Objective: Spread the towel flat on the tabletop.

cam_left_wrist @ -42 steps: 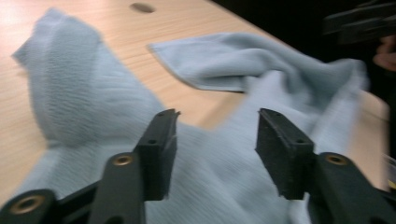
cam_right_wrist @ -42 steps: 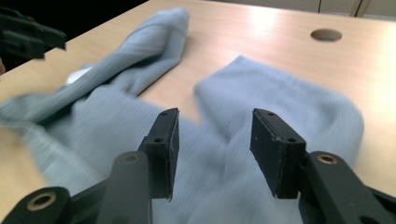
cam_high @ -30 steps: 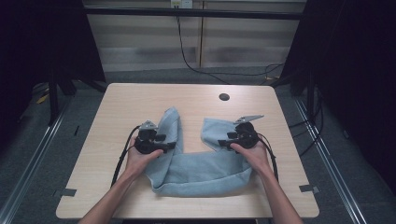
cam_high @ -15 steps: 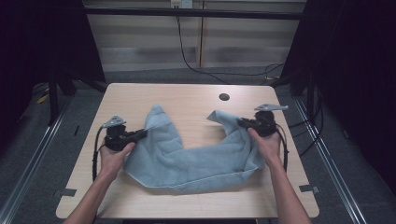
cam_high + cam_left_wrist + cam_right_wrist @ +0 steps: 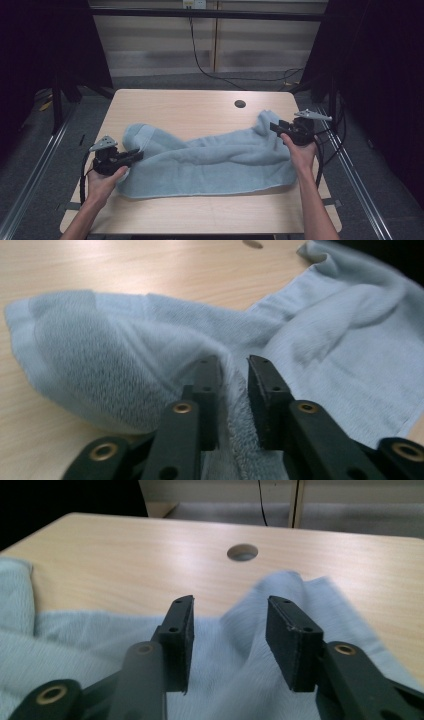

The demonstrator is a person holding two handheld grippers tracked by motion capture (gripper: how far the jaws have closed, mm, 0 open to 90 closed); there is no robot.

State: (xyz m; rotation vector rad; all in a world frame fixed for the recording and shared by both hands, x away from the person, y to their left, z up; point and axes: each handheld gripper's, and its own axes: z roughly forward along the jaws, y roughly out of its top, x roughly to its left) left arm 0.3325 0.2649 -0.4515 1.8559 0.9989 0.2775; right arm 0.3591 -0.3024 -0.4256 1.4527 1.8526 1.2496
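Observation:
A light blue towel (image 5: 210,155) lies stretched out across the wooden table (image 5: 175,107), left to right. My left gripper (image 5: 137,155) is at its left end. In the left gripper view a raised fold of towel (image 5: 350,340) stands in the narrow gap of that gripper (image 5: 232,362); its jaws have just been opening and look loose on the cloth. My right gripper (image 5: 274,127) is at the towel's right end. Its jaws (image 5: 230,605) have also just been opening and stand well apart over a blurred corner of towel (image 5: 75,630), not pressing it.
A round cable hole (image 5: 240,104) sits in the tabletop behind the towel, ahead of the right gripper (image 5: 242,552). Bare wood runs along the far side and the near edge. Dark curtains and metal rails flank the table.
Both hands moved outward, drawing the towel from a bunched U shape into a long band across the table. Both pairs of jaws now stand parted.

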